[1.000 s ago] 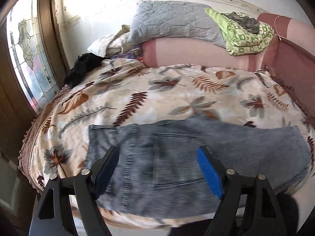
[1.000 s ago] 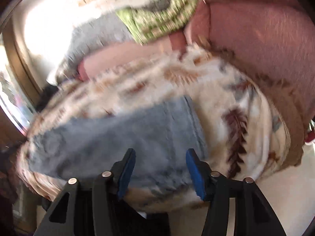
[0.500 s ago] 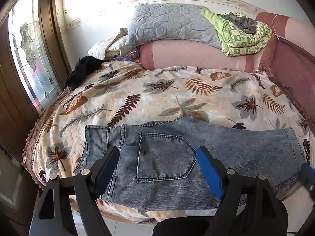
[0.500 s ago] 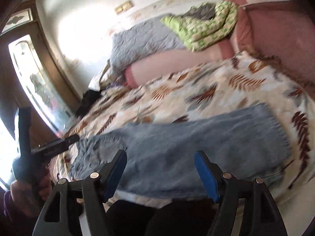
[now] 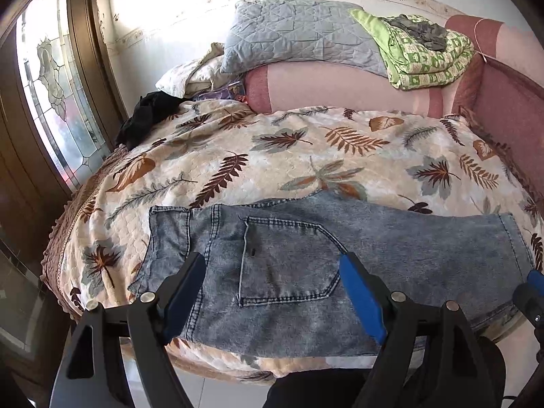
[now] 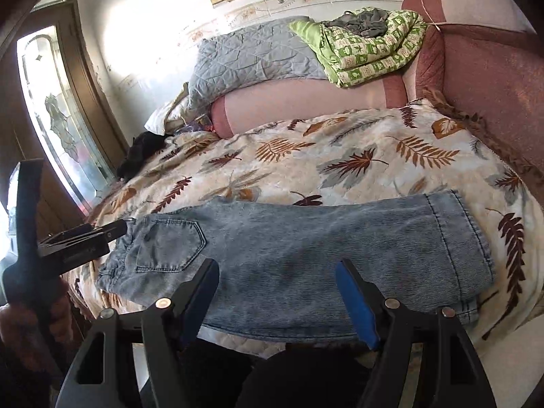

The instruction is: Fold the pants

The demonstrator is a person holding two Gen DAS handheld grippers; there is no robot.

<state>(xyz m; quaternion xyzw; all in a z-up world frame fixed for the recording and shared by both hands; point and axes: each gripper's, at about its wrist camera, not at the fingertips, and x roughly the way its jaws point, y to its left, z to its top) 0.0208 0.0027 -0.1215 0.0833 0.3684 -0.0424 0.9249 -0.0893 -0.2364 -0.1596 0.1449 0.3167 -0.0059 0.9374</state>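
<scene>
So the jeans (image 5: 340, 265) are lying flat along the near edge of the bed, stretched sideways on a cream bedspread (image 5: 272, 156) with brown and grey leaf prints. They look like they're already doubled over lengthwise, one leg on top of the other, with a back pocket (image 5: 285, 261) facing up. The waistband end is sitting toward the window side and the leg hems (image 6: 472, 248) are pointing toward the pink padded side of the bed.

The left gripper (image 5: 272, 289) is hovering over the waist and pocket area with its jaws spread wide, nothing pinched between them, blue pads just hanging above the denim. The right gripper (image 6: 277, 292) is doing the same over the middle of the legs, jaws apart and not clamped on anything. From the right wrist view you can also see the left gripper off to the side near the waistband corner, with a hand (image 6: 20, 319) wrapped around its handle. Can't tell if its tip is actually touching the fabric there.

Back at the headboard end there's a grey quilted pillow (image 5: 295, 37) leaning on a pink bolster (image 5: 340, 90), a folded green patterned blanket (image 5: 425, 57) with a grey garment on top, and some black clothing (image 5: 146, 119) bunched up by the stained-glass window (image 5: 51, 95).
</scene>
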